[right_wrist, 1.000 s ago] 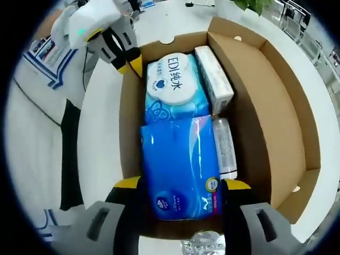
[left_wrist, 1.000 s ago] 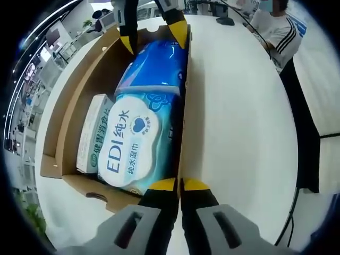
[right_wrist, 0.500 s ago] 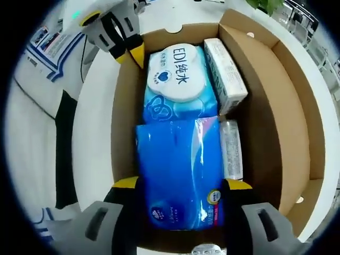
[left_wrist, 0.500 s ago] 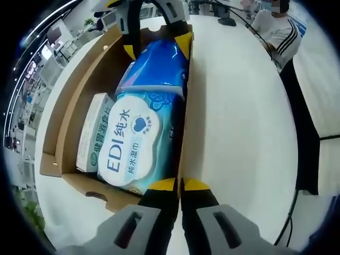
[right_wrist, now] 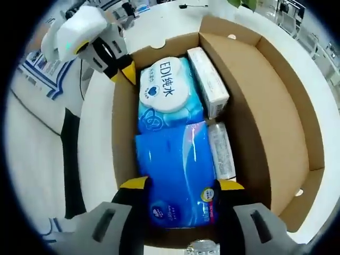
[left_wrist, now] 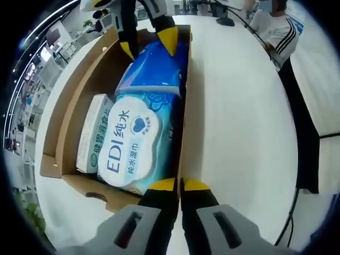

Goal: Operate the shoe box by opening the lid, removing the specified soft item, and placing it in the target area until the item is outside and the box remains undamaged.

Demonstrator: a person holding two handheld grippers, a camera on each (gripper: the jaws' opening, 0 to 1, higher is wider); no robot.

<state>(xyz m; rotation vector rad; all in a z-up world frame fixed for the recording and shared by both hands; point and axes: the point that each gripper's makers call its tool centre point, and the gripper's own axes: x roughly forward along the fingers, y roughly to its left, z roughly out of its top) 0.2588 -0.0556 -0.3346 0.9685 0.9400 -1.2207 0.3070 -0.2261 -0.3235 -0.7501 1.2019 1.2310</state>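
The open cardboard shoe box (right_wrist: 265, 106) holds a blue soft tissue pack (right_wrist: 175, 170), a light-blue EDI wet-wipe pack (right_wrist: 164, 90), a narrow white carton (right_wrist: 207, 82) and a clear wrapped item (right_wrist: 220, 149). My right gripper (right_wrist: 183, 184) straddles the near end of the blue pack, its jaws pressed against both sides. In the left gripper view it reaches in from the top as the right gripper (left_wrist: 147, 44) on the blue pack (left_wrist: 154, 66). My left gripper (left_wrist: 179, 184) is shut on the end of the box's long wall (left_wrist: 183, 106), beside the EDI pack (left_wrist: 133, 138).
The box lies on a white table (left_wrist: 239, 133). A person in a striped white top (left_wrist: 276, 32) stands at the table's far edge. The lid flap (left_wrist: 58, 111) lies open to the side. From the right gripper view, the left gripper (right_wrist: 125, 71) sits at the box's far corner.
The right gripper's jaws have drawn closer together around the blue pack's end. The left gripper and the box have stayed put.
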